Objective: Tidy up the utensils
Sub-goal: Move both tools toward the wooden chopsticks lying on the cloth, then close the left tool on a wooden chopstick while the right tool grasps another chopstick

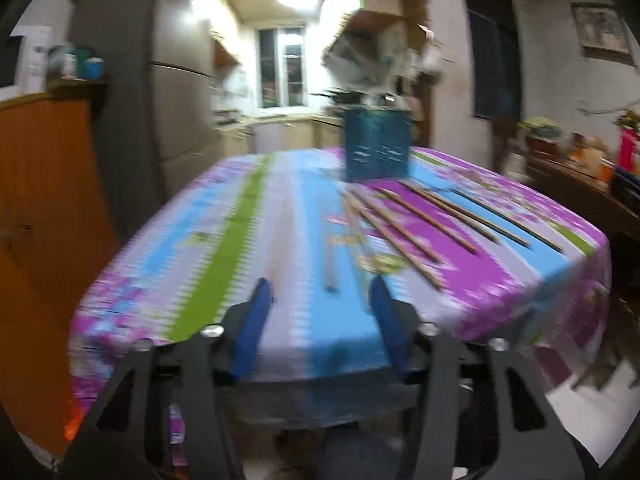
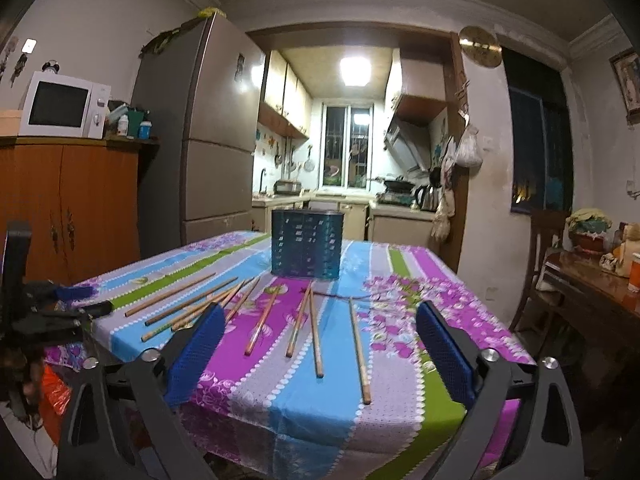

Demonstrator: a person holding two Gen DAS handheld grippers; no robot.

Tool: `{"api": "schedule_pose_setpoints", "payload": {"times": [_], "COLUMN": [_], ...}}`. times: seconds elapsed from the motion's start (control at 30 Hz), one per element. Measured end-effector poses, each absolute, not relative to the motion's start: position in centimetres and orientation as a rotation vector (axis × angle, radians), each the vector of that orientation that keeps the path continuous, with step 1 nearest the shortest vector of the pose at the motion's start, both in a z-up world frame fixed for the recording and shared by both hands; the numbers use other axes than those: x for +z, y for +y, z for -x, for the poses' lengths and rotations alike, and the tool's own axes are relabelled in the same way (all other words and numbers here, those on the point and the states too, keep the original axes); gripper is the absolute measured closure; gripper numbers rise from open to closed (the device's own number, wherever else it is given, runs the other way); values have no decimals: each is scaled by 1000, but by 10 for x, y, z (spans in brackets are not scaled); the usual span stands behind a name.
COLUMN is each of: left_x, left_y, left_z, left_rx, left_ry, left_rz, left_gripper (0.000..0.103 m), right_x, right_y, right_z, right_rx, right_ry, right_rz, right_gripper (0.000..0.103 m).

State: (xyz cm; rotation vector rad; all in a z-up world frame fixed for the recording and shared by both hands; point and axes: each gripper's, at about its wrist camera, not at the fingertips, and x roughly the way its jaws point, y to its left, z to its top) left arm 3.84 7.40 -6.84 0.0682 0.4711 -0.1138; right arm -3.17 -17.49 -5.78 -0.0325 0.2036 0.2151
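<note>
Left gripper (image 1: 320, 292): jaws part-open with nothing between them, blue pads (image 1: 256, 320) hanging over my near edge of the table; that view is motion-blurred. Right gripper (image 2: 320, 328): jaws wide, empty, also hanging at the near table edge, pads (image 2: 196, 352) clear of everything.

Chopsticks (image 2: 316, 336) lie loose on the striped tablecloth (image 2: 280, 400), fanned out ahead of both grippers. From the right wrist I count roughly ten, some crossing each other on the left side of the fan; three or four lie separately toward the middle. None touched by either gripper. In the left view, one stick (image 1: 330, 264) lies just ahead of the gap between the jaws, the rest angle off to the right.

Blue slotted utensil holder (image 2: 306, 244) stands upright beyond the sticks, toward the far edge of the table, well apart from both grippers. Cannot tell if anything is inside it.

Left gripper also visible at the left edge of the right view (image 2: 76, 292).

Fridge (image 2: 208, 132) and kitchen doorway behind the table.
</note>
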Motion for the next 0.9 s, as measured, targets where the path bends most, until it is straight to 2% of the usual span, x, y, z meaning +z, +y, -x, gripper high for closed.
{"api": "schedule_pose_setpoints", "payload": {"times": [0.03, 0.1, 0.2, 0.27, 0.57, 0.63, 0.7, 0.73, 0.77, 0.8, 0.9], "left_x": [-71, -77, -97, -101, -103, -104, -105, -105, -105, -104, -105], "left_y": [69, 61, 53, 54, 58, 56, 54, 54, 54, 54, 53], "left_z": [-41, -47, -50, -56, -68, -69, -69, -70, -71, -72, -72], "left_rx": [-129, -148, -176, -176, -170, -170, -170, -169, -168, -168, -167], "left_ry": [481, 497, 513, 525, 510, 503, 499, 498, 499, 500, 498], "left_rz": [-75, -92, -102, -101, -94, -95, -99, -99, -96, -93, -92], "left_gripper": [67, 73, 77, 77, 77, 83, 92, 93, 96, 96, 96], "right_x": [-60, -68, -77, -82, -94, -98, -104, -108, -111, -112, -118], "right_y": [-174, -173, -170, -166, -156, -154, -151, -151, -149, -147, -136], "right_z": [29, 20, 11, 6, -10, -15, -23, -27, -31, -35, -53], "right_rx": [221, 231, 248, 257, 283, 288, 296, 299, 302, 305, 309], "right_ry": [216, 252, 294, 312, 360, 376, 400, 407, 413, 422, 441], "right_rz": [32, 28, 24, 31, 31, 24, 19, 17, 17, 17, 21], "right_gripper": [16, 29, 44, 47, 47, 47, 53, 55, 61, 68, 74]}}
